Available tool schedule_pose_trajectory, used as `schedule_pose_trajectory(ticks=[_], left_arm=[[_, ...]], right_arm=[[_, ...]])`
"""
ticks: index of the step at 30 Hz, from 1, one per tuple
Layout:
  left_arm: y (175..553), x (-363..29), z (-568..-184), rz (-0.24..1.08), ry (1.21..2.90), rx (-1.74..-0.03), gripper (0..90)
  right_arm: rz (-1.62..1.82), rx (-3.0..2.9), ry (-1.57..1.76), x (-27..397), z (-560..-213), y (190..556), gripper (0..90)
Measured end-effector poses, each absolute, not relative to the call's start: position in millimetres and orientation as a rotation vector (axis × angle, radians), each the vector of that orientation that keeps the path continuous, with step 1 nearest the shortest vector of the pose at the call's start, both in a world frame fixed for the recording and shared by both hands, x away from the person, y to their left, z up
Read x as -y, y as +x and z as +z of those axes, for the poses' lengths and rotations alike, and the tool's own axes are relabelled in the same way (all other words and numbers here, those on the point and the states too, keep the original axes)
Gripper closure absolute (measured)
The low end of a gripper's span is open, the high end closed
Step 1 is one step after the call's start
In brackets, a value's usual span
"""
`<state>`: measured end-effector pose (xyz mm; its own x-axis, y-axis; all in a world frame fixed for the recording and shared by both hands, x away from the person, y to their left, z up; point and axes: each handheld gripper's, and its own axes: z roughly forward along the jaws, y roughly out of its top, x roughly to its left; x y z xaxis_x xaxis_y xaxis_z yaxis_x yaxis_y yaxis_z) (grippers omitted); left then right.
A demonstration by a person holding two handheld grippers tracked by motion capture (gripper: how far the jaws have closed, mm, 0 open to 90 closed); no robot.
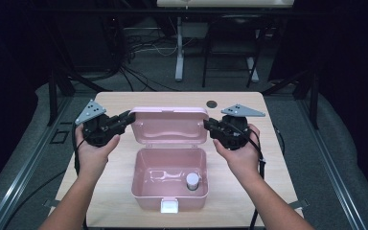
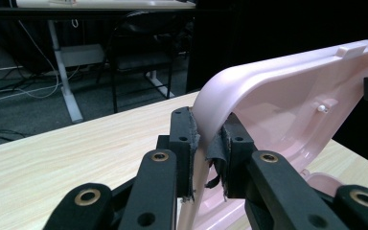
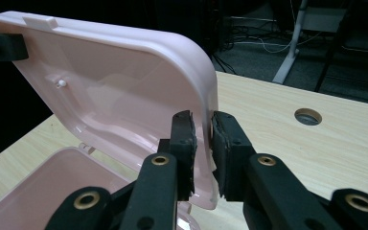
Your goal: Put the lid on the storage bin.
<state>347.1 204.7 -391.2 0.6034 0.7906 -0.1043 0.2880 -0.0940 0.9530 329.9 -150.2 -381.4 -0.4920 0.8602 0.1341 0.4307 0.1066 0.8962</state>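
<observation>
Pink box (image 1: 168,184) mid-tabletop (image 1: 115,103), lid (image 1: 168,125) up near vertical, pale pink moulded plastic, white latch (image 1: 169,206) at front, small capped jar (image 1: 192,181) inside. Left hand-held gripper (image 2: 210,143) pinching lid's left edge; right hand-held gripper (image 3: 204,143) straddling right edge, slight gap visible. Likely lid-handling step; next needs both ends moved evenly.
</observation>
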Motion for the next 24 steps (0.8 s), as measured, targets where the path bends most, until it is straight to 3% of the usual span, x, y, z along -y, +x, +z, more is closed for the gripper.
schedule_pose_trajectory(ticks=[24], left_arm=[[323,-210,-400,0.505,1.629,-0.879,76.7]], right_arm=[[1.429,-1.959,1.245,155,-387,311,77.1]])
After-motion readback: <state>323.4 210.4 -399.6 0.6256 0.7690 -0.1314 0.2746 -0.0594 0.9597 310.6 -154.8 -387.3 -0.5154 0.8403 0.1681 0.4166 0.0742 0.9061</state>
